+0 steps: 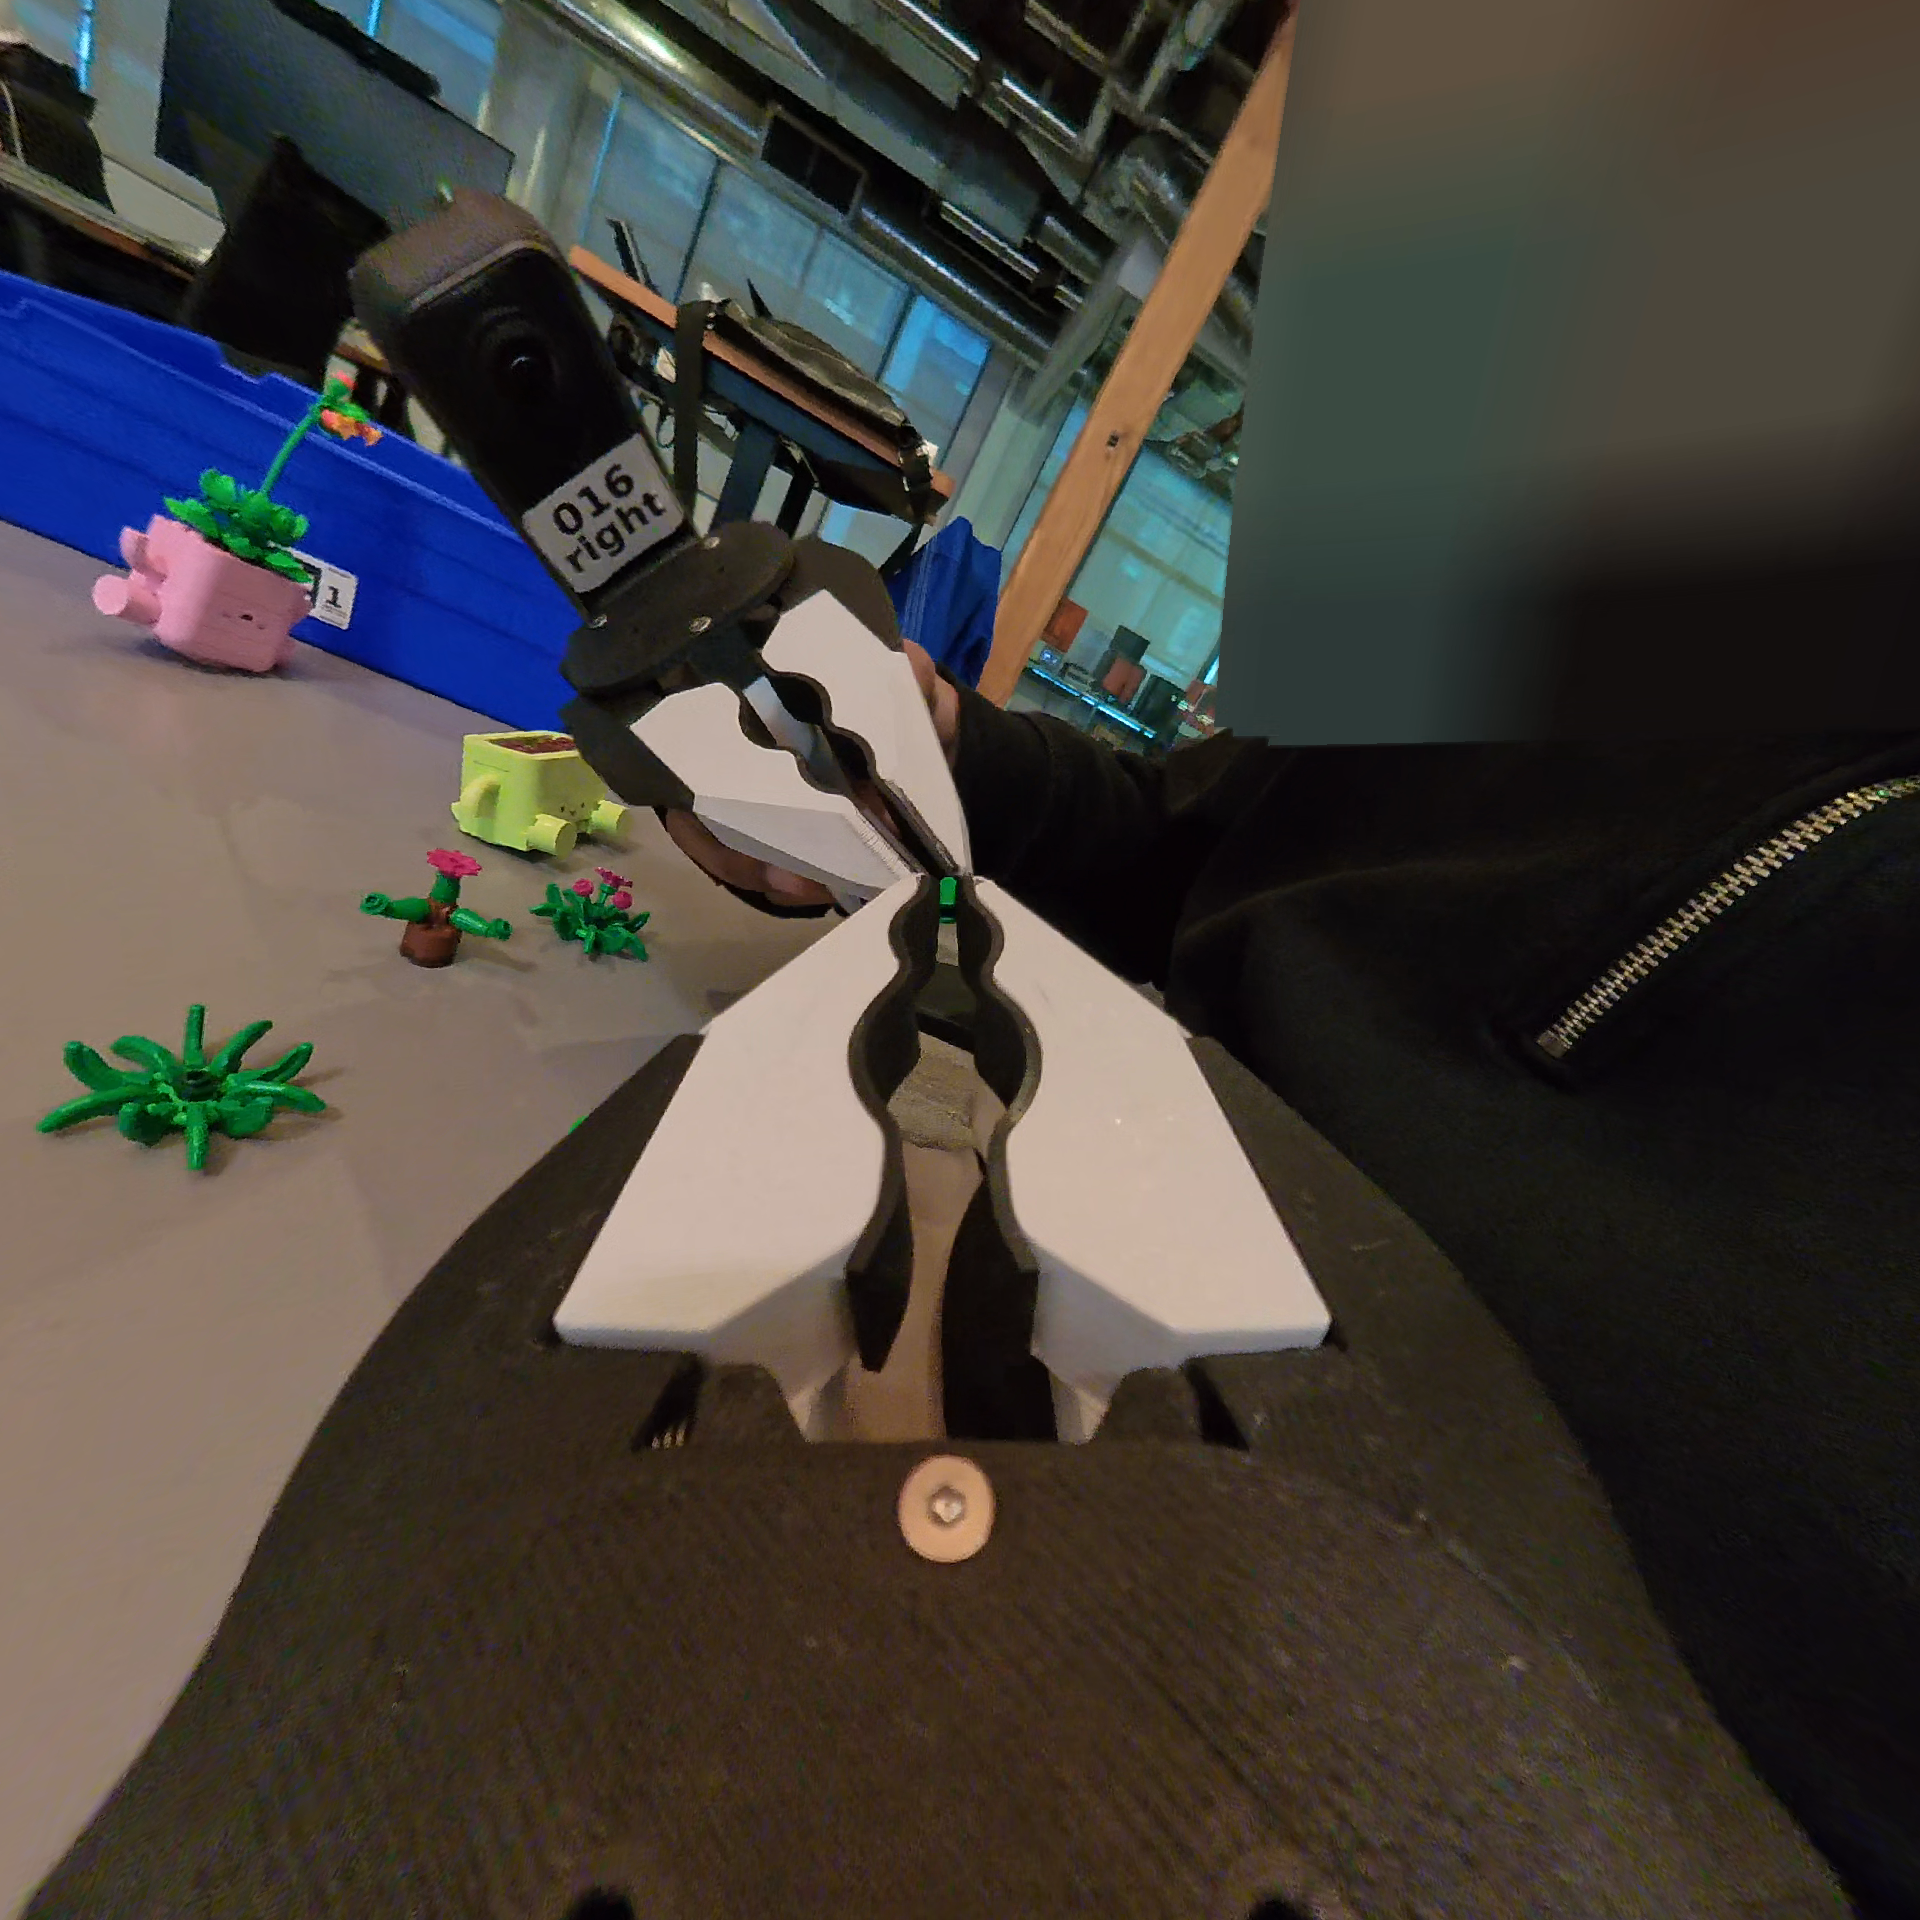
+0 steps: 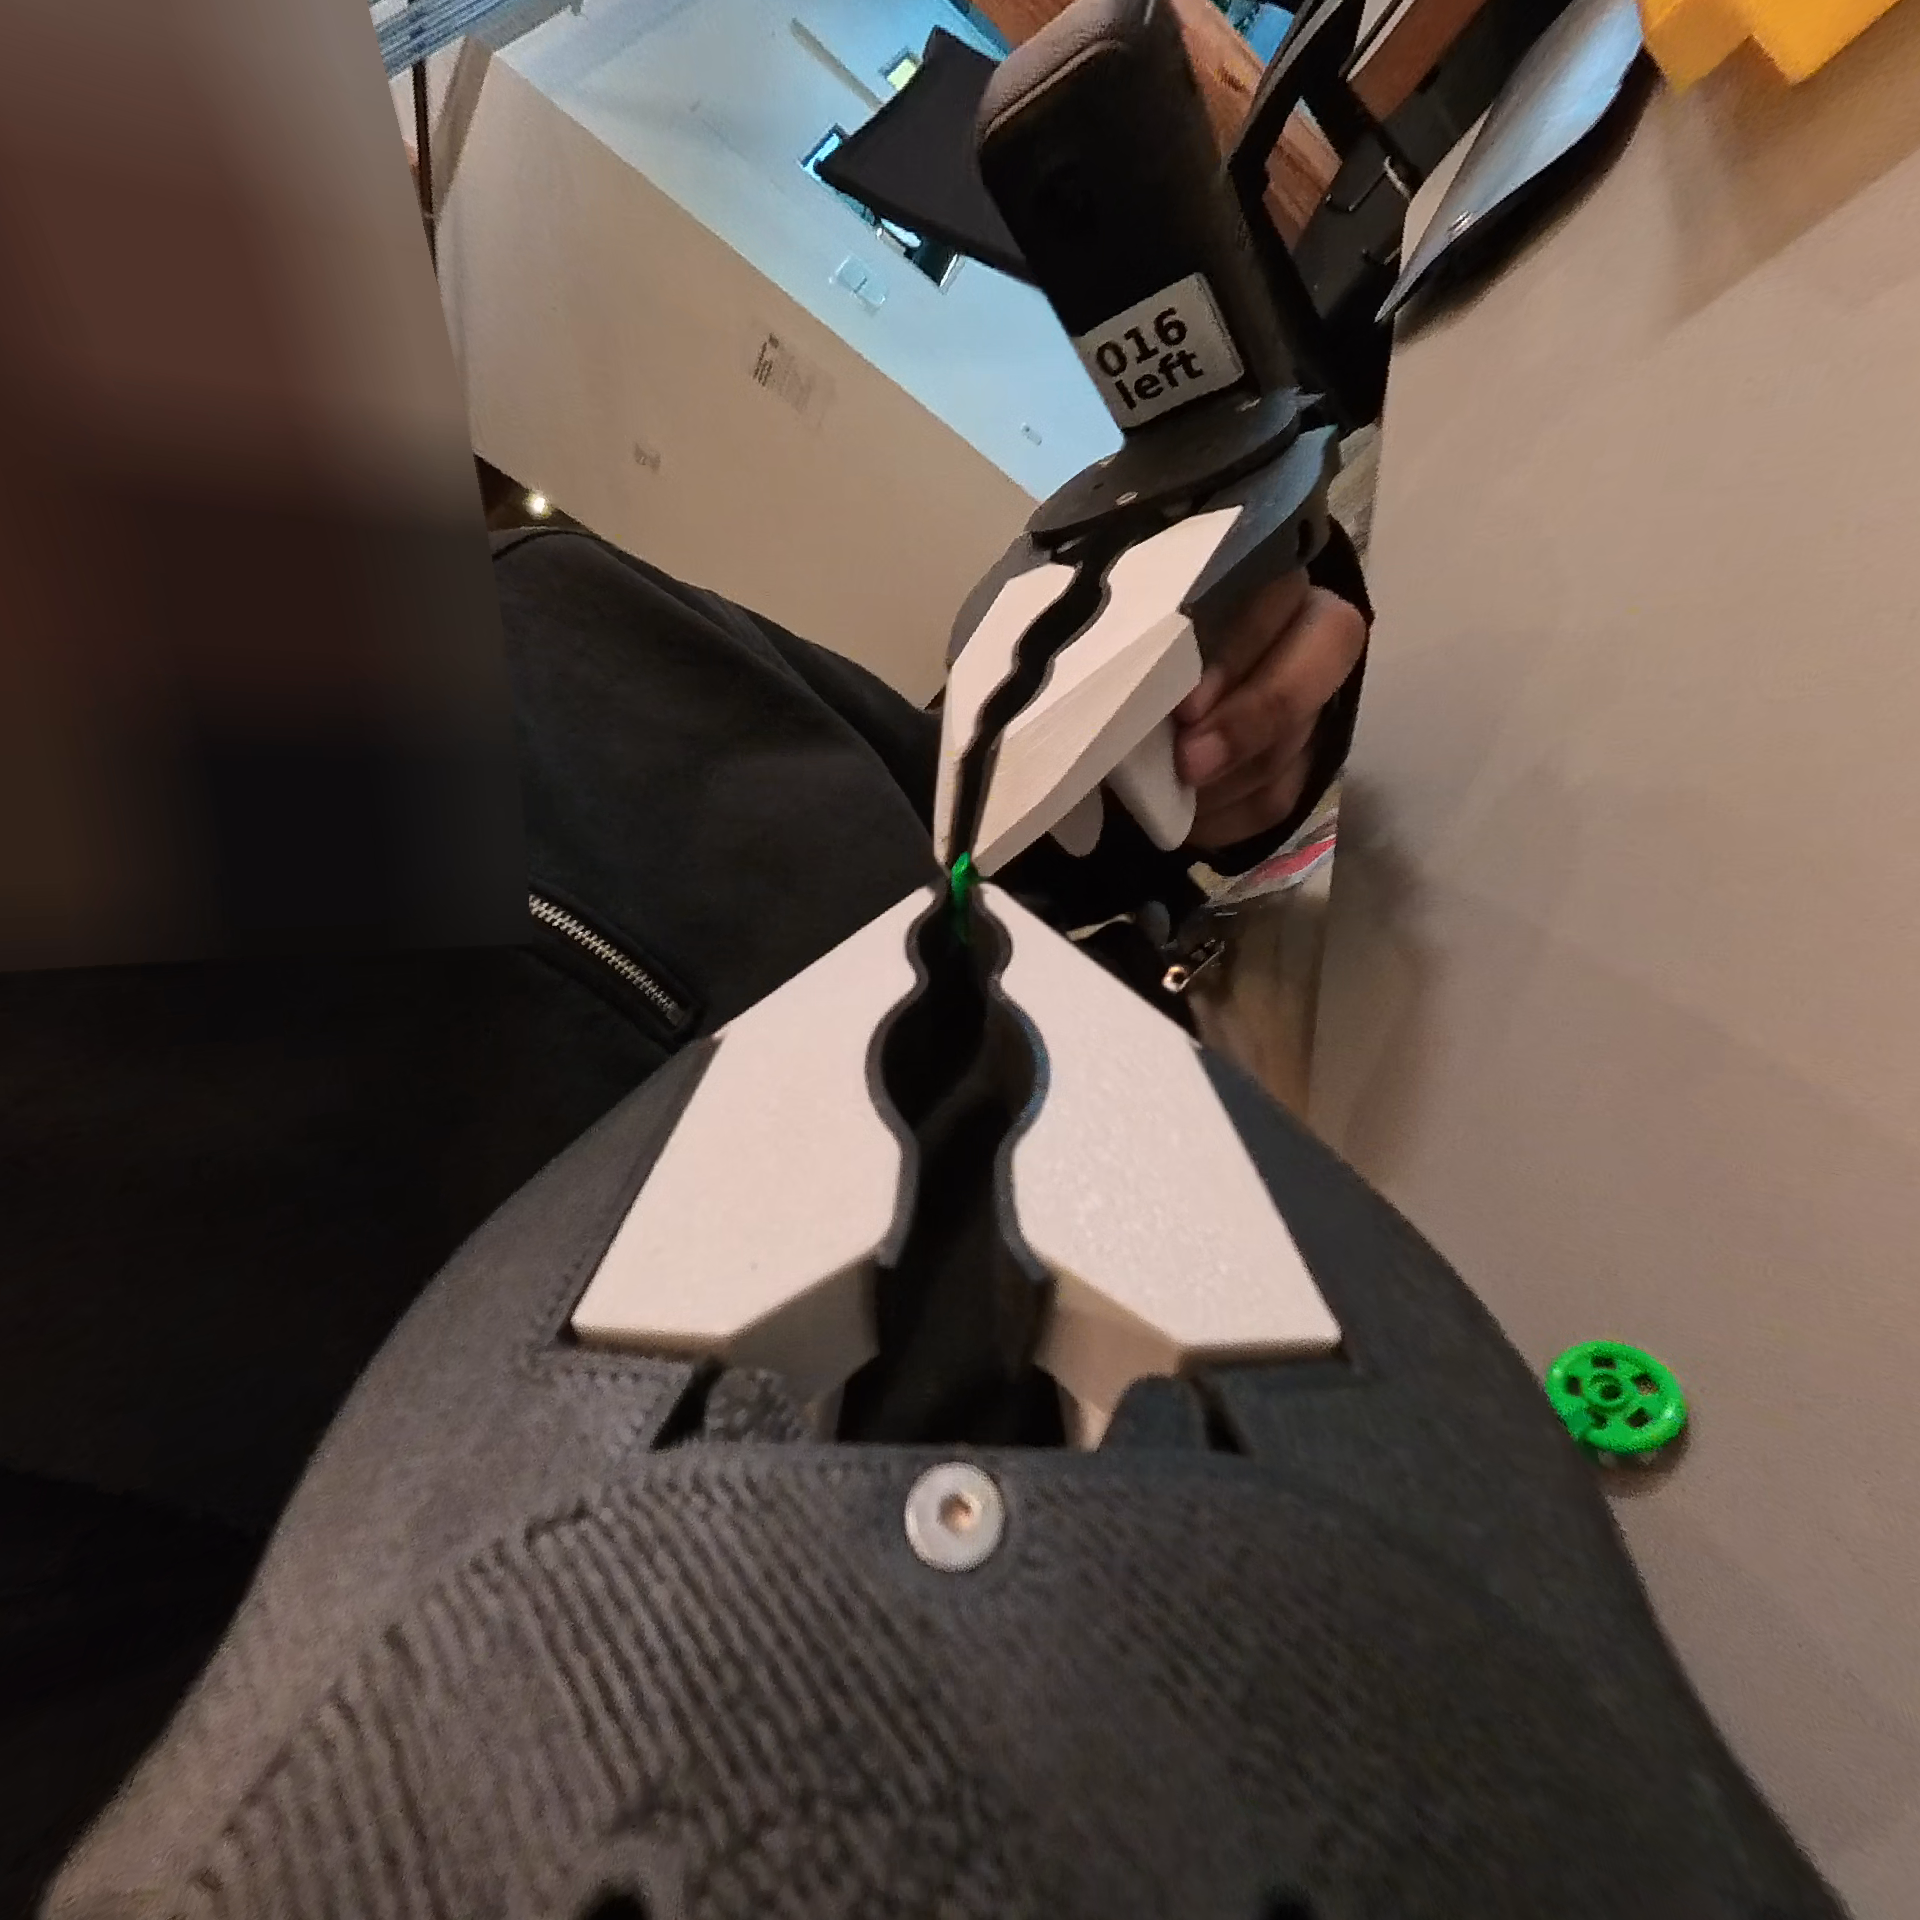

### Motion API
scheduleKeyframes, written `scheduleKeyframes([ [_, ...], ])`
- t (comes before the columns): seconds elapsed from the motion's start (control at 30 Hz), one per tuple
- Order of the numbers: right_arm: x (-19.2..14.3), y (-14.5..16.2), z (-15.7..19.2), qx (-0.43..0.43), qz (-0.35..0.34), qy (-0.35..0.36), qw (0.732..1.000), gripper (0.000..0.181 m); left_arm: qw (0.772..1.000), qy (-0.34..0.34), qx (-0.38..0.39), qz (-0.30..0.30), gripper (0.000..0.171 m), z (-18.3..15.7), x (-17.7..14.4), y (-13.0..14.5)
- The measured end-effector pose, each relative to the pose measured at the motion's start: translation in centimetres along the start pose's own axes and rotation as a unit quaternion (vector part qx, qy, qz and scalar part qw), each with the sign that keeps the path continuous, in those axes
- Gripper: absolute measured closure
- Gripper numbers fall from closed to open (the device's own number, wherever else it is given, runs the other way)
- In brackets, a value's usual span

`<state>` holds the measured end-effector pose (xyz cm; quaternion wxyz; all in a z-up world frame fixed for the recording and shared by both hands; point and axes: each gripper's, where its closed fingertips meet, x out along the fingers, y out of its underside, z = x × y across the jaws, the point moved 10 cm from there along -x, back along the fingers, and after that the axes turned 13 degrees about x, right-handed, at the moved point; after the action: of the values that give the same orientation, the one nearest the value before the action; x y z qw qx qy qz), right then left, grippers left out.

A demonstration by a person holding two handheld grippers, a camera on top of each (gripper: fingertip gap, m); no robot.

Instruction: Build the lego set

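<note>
A: Both grippers meet tip to tip above the counter (image 1: 260, 1299). The left gripper (image 1: 943, 902) and right gripper (image 2: 958, 906) each have fingers pinched narrow on one tiny green piece (image 1: 947, 891).

B: It could slip or pop out if they twist.

A: Counted: two pots, pink pot (image 1: 213, 603) and yellow-green pot (image 1: 530, 790); one leaf rosette (image 1: 182, 1086); one green wheel (image 2: 1614, 1392).

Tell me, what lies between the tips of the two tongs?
A small green lego piece, pinched where the left tongs and right tongs meet; both wrist views show it.
</note>
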<state>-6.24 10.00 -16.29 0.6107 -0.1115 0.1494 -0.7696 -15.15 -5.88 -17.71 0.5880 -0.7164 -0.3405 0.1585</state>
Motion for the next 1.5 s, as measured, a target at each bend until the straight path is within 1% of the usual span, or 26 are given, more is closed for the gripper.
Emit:
scheduleKeyframes([
  [0.13,-0.3,0.0,-0.2,-0.021,-0.037,0.023,0.999,0.177,0.999,-0.027,-0.018,0.008,0.171,0.6,-0.3,0.2],
  [0.23,-0.8,0.0,0.1,-0.057,-0.076,0.047,0.994,0.171,0.999,-0.041,-0.034,-0.001,0.171,0.9,-0.5,0.2],
  [0.33,-0.9,0.3,0.5,-0.099,-0.094,0.084,0.987,0.168,0.998,-0.045,-0.047,-0.012,0.171,1.1,-0.5,0.2],
  [0.43,-0.7,0.6,0.7,-0.109,-0.103,0.102,0.983,0.166,0.998,-0.041,-0.053,-0.018,0.171,1.1,-0.5,0.2],
  [0.53,-0.4,0.9,0.8,-0.116,-0.104,0.110,0.982,0.175,0.998,-0.040,-0.055,-0.016,0.171,1.1,-0.2,0.4],
  [0.57,-0.3,1.0,0.8,-0.118,-0.100,0.114,0.981,0.180,0.998,-0.038,-0.057,-0.015,0.171,1.1,-0.1,0.4],
  [0.7,-0.5,1.5,0.8,-0.126,-0.102,0.142,0.977,0.181,0.997,-0.049,-0.051,0.005,0.171,1.1,0.2,0.7],
  [0.77,-1.0,1.9,0.7,-0.123,-0.110,0.170,0.971,0.181,0.996,-0.071,-0.042,0.031,0.167,1.2,0.6,1.1],
  [0.8,-1.5,2.2,0.7,-0.122,-0.120,0.189,0.967,0.181,0.995,-0.085,-0.033,0.049,0.157,1.2,0.8,1.3],
  [0.83,-2.1,2.6,0.8,-0.122,-0.132,0.209,0.961,0.180,0.992,-0.101,-0.021,0.073,0.152,1.2,1.1,1.5],
  [0.87,-2.7,3.0,0.9,-0.123,-0.144,0.236,0.953,0.181,0.988,-0.117,-0.004,0.101,0.152,1.2,1.3,1.7],
  [0.93,-3.8,4.3,0.9,-0.132,-0.155,0.313,0.928,0.181,0.975,-0.145,0.038,0.166,0.152,1.0,1.9,2.4],
  [1.0,-4.3,5.7,0.9,-0.140,-0.150,0.382,0.901,0.181,0.957,-0.162,0.077,0.229,0.146,0.9,2.8,3.2],
  [1.07,-4.3,7.0,0.7,-0.147,-0.144,0.421,0.883,0.181,0.943,-0.167,0.096,0.273,0.137,0.6,4.0,4.0],
  [1.17,-4.2,8.4,-0.1,-0.144,-0.139,0.446,0.872,0.181,0.932,-0.162,0.106,0.305,0.129,0.5,5.5,4.7],
  [1.27,-4.2,9.2,-0.9,-0.142,-0.139,0.461,0.865,0.181,0.926,-0.165,0.107,0.322,0.124,0.6,6.5,5.1],
  [1.43,-3.3,9.3,-1.7,-0.151,-0.126,0.473,0.859,0.181,0.914,-0.175,0.100,0.351,0.119,0.9,7.1,5.7],
  [1.5,-2.7,9.2,-2.1,-0.161,-0.112,0.487,0.851,0.180,0.908,-0.173,0.101,0.368,0.117,1.0,7.3,6.0],
])
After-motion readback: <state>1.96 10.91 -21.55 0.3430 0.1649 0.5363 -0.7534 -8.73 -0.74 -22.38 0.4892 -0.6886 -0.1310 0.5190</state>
